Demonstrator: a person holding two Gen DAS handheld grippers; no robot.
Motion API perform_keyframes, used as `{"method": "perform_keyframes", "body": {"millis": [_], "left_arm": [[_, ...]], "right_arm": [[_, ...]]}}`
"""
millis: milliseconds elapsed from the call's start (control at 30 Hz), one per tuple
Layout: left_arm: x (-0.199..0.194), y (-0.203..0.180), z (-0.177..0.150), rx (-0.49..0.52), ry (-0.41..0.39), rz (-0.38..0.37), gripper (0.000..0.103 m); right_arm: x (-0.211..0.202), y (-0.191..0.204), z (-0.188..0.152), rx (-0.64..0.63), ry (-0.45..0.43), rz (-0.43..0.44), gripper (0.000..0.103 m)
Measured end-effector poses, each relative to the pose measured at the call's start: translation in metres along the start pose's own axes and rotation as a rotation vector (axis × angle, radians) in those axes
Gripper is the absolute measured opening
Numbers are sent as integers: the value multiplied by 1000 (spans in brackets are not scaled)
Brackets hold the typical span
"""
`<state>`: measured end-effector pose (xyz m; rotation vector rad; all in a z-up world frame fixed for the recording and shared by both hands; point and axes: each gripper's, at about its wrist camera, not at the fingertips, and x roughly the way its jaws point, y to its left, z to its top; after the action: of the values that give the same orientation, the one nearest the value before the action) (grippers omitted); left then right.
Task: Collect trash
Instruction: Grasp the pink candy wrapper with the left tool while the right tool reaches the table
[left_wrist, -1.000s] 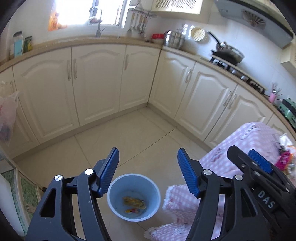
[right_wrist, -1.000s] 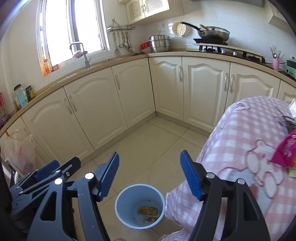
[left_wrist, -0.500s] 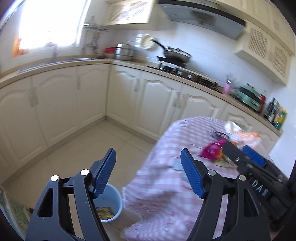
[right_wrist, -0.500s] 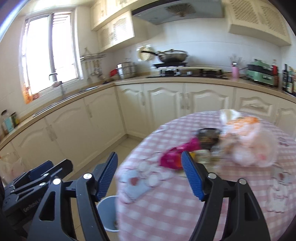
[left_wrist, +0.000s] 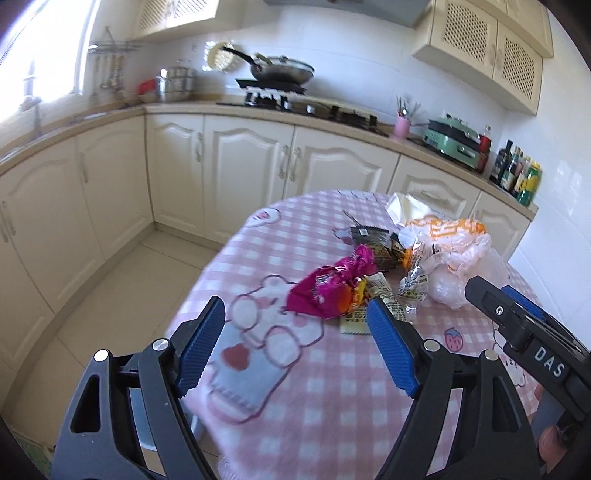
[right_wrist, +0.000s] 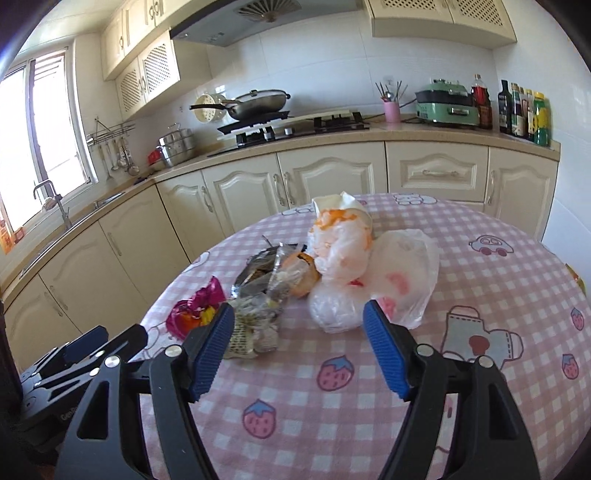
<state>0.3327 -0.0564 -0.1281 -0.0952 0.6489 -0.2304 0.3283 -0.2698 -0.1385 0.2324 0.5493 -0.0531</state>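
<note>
Both grippers are hovering over the checked surface (right_wrist: 461, 266) with fingers spread wide and nothing between them. The trash is lying in a loose heap near the middle: a pink wrapper (left_wrist: 328, 288) is sitting just ahead of the left gripper (left_wrist: 295, 347), while crumpled clear plastic bags (right_wrist: 369, 266) and a clear packet (right_wrist: 255, 325) are lying just ahead of the right gripper (right_wrist: 299, 347). All of it is looking light, thin and crinkly (likely slippery too), so it should crush rather than resist. Pinching a bunched fold or twisted end is probably holding better than a flat face.
</note>
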Motion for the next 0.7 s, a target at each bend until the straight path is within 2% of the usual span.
{"method": "perform_keyframes", "body": {"millis": [200, 300, 333, 433, 467, 567, 700], "left_arm": [[30, -5, 10, -2, 47, -35, 76], [48, -6, 13, -3, 99, -45, 75], [54, -6, 14, -8, 129, -68, 66], [61, -3, 13, -24, 172, -116, 53], [64, -3, 12, -23, 185, -124, 45], [62, -6, 11, -8, 171, -133, 27], [46, -1, 10, -11, 104, -98, 26]], "right_arm": [[17, -9, 2, 31, 45, 20, 71], [23, -8, 3, 40, 58, 32, 71], [25, -9, 4, 41, 65, 33, 71], [29, -8, 4, 48, 82, 43, 71], [30, -8, 4, 48, 83, 44, 71], [31, -1, 5, 27, 84, 44, 71], [30, 5, 5, -5, 88, 44, 71]]}}
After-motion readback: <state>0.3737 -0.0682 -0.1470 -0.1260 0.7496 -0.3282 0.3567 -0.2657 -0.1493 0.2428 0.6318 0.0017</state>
